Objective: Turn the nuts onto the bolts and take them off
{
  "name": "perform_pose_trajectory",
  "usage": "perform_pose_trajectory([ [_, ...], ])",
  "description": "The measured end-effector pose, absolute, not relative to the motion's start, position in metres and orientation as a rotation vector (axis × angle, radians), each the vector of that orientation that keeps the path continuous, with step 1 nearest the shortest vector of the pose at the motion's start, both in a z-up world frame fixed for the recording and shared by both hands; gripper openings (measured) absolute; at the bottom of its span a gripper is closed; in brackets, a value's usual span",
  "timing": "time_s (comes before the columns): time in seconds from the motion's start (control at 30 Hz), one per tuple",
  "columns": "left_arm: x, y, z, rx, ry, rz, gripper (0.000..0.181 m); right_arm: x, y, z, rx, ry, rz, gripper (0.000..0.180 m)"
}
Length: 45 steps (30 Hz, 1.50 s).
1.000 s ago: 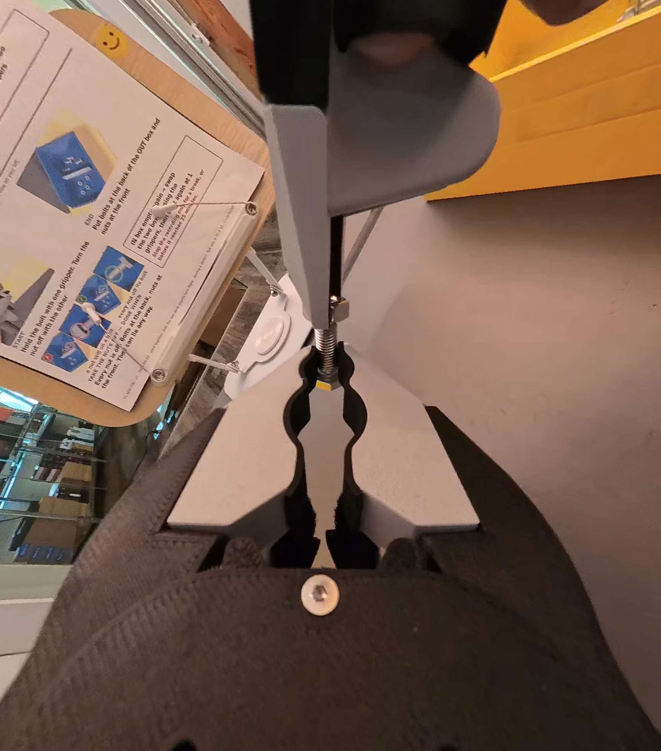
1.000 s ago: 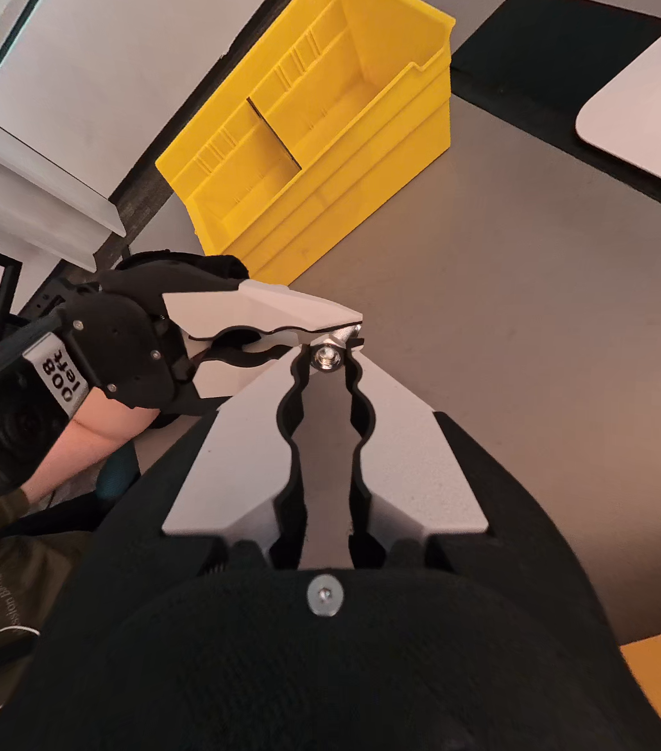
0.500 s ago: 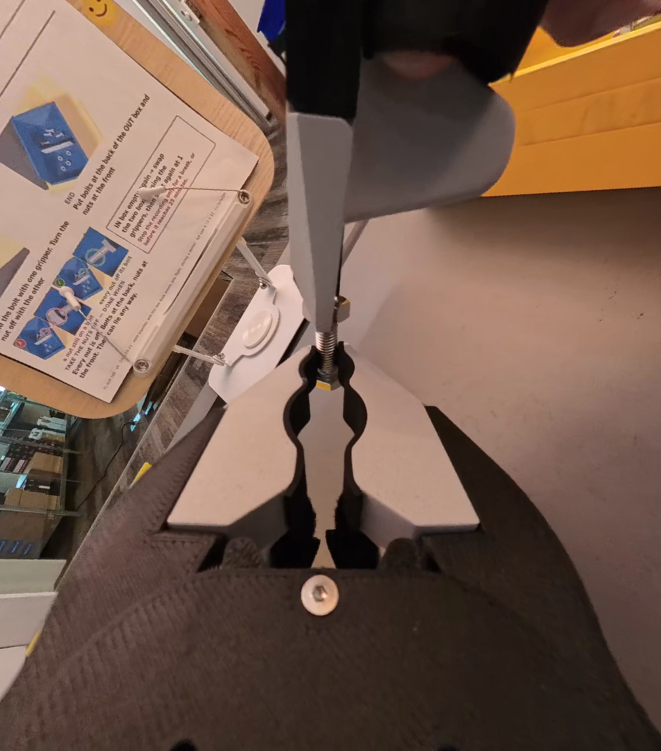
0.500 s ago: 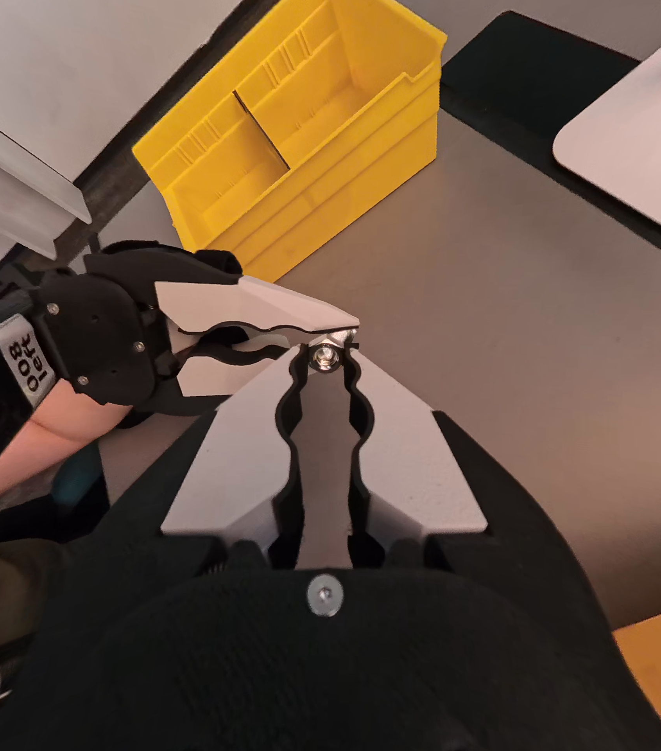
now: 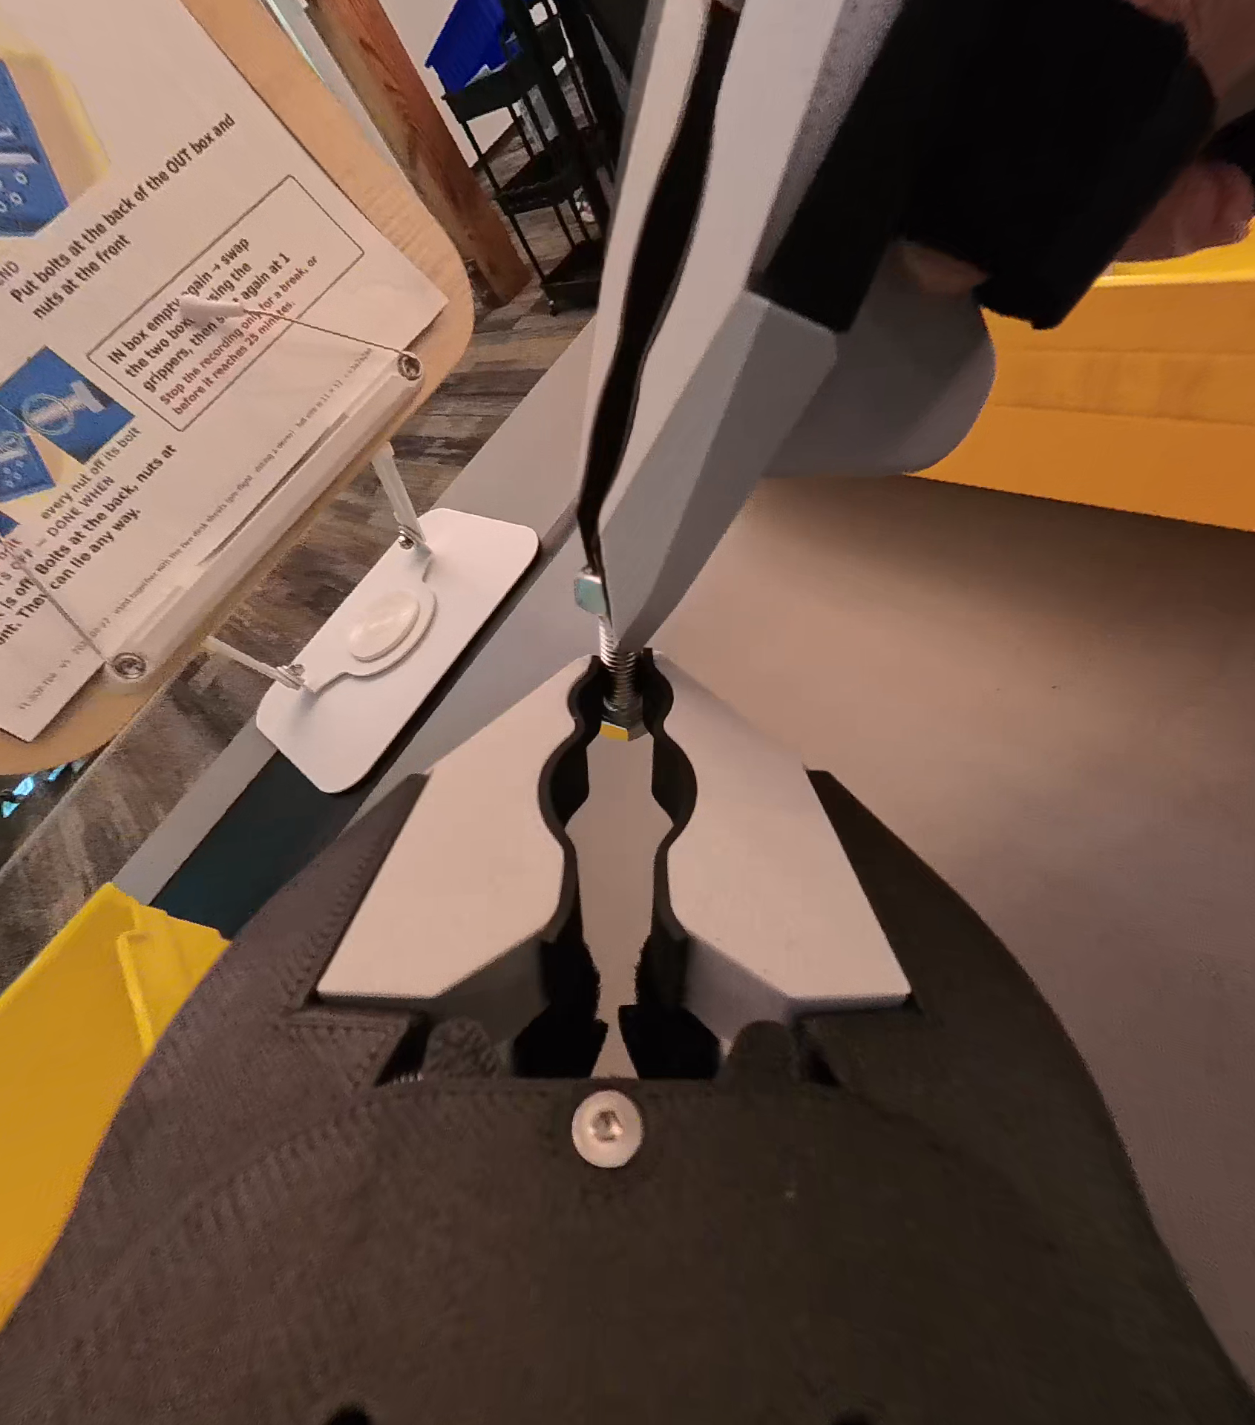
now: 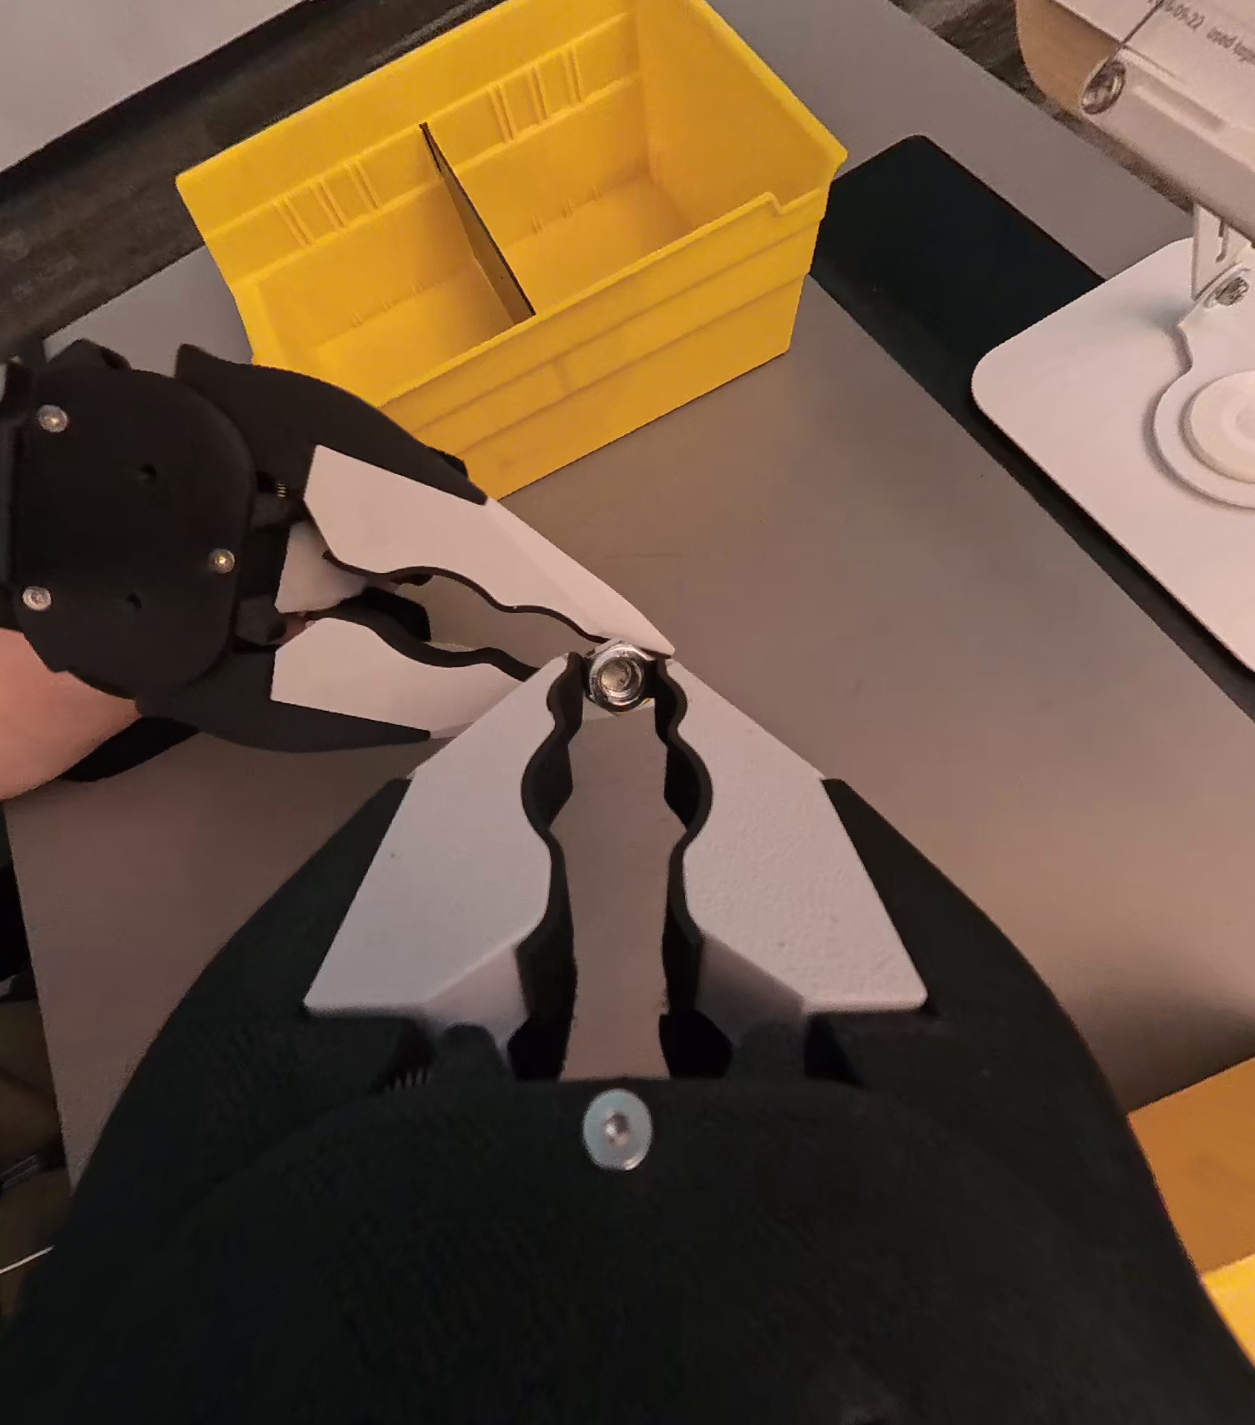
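**Steel bolt pinched between both grippers**

Steel threads show between my two tools above the grey table (image 6: 878, 617). My left gripper (image 5: 620, 698) has its jaws clenched on the bolt (image 5: 618, 671) at its head end. My right gripper (image 6: 618, 678) has its jaws closed on the nut (image 6: 616, 680), seen end-on. Only the right view shows the yellow bin (image 6: 531, 254) with its divider; only the left shows the instruction sheet (image 5: 107, 370) on its stand.

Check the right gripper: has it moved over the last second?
Yes. The right gripper rolled counter-clockwise around the nut; the yellow bin looks turned clockwise in its view.
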<state>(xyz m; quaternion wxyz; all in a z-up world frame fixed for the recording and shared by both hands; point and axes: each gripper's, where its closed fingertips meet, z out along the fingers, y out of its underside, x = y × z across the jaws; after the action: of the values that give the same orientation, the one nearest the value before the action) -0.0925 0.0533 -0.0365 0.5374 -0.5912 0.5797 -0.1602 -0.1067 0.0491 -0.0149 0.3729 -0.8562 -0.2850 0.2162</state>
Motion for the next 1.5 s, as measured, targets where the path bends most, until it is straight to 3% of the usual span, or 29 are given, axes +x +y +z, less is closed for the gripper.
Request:
perform_pose_trajectory([
  [0.5,-0.092,0.049,-0.026,-1.424,1.33,-0.539,0.008,-0.107,0.05,-0.003,-2.123,-0.758,0.579,0.026],
  [0.87,-0.107,0.033,0.031,-1.409,1.181,-0.964,0.008,-0.114,0.025,0.091,-1.395,-0.933,0.649,0.062],
  [1.13,-0.124,0.001,0.089,-1.309,1.108,-1.256,0.007,-0.137,-0.004,0.118,-1.256,-0.86,0.993,0.042],
  [1.5,-0.123,-0.013,0.099,-1.29,1.123,-1.248,0.008,-0.141,-0.006,0.126,-1.197,-0.765,1.081,0.03],
])
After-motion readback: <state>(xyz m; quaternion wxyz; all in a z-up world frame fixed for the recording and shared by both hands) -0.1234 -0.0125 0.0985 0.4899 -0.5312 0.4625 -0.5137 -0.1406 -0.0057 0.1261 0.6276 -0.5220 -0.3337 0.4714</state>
